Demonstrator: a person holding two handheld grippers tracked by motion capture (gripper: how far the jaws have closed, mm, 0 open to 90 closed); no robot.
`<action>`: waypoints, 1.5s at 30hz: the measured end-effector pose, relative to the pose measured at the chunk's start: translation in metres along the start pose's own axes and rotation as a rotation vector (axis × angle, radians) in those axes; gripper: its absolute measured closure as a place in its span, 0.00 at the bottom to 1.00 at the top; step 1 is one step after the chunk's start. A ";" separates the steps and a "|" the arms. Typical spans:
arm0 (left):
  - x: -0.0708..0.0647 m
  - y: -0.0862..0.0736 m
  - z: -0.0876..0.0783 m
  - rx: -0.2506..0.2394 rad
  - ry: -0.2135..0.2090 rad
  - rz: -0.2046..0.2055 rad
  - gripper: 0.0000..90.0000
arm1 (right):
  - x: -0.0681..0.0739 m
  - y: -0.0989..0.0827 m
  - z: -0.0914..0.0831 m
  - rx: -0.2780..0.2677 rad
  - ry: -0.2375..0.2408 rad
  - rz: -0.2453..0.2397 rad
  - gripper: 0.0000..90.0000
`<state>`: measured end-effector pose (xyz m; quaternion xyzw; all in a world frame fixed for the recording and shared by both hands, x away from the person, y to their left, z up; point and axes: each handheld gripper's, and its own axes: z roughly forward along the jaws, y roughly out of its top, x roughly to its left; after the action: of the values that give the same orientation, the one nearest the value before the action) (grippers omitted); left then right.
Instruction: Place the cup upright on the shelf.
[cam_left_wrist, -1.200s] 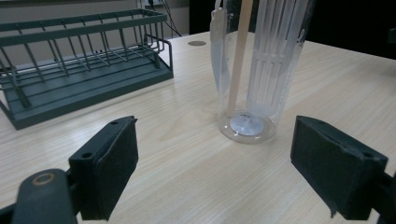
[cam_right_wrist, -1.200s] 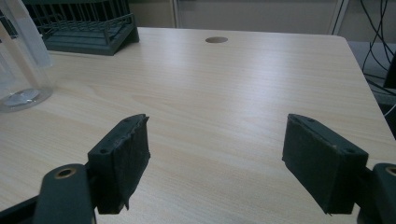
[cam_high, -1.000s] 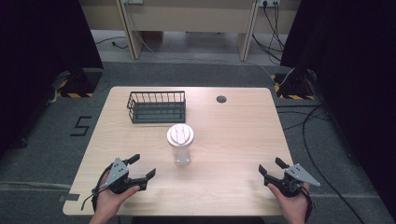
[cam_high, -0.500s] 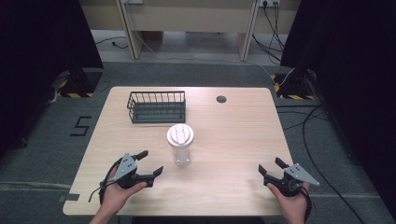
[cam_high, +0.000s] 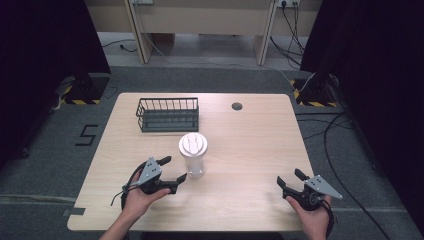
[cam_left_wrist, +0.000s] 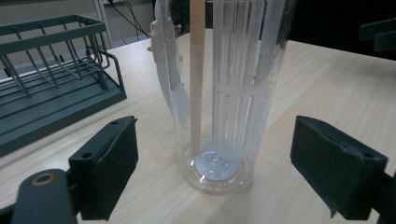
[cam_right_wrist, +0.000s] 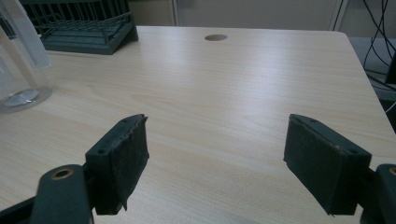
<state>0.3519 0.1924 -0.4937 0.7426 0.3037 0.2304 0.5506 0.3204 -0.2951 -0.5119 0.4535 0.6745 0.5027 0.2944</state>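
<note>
Left claw (cam_high: 172, 169) is held spread wide just in front of the clear lidded tumbler (cam_high: 193, 155), which is stood upright near the middle of the worktop (cam_high: 250, 150), between the jaws' line but not touched by either pad. In the left gripper view the tumbler (cam_left_wrist: 224, 93) is seen framed between the two open pads, with the dark wire rack (cam_high: 168, 114) set behind it toward the far edge. Right claw (cam_high: 292, 179) is held spread over bare worktop at the near right corner, well apart from the tumbler.
</note>
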 end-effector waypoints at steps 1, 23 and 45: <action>0.000 0.000 0.000 0.000 0.000 0.000 0.16 | 0.000 0.000 0.000 0.000 0.000 -0.001 0.25; -0.002 0.002 0.038 0.010 -0.028 0.040 0.16 | 0.000 0.000 0.000 0.009 0.008 0.010 0.25; -0.002 0.005 0.064 -0.037 -0.052 0.025 0.19 | 0.000 0.001 0.001 0.017 0.013 0.008 0.26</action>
<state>0.3951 0.1468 -0.5078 0.7419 0.2757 0.2233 0.5690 0.3217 -0.2946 -0.5117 0.4555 0.6789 0.5008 0.2842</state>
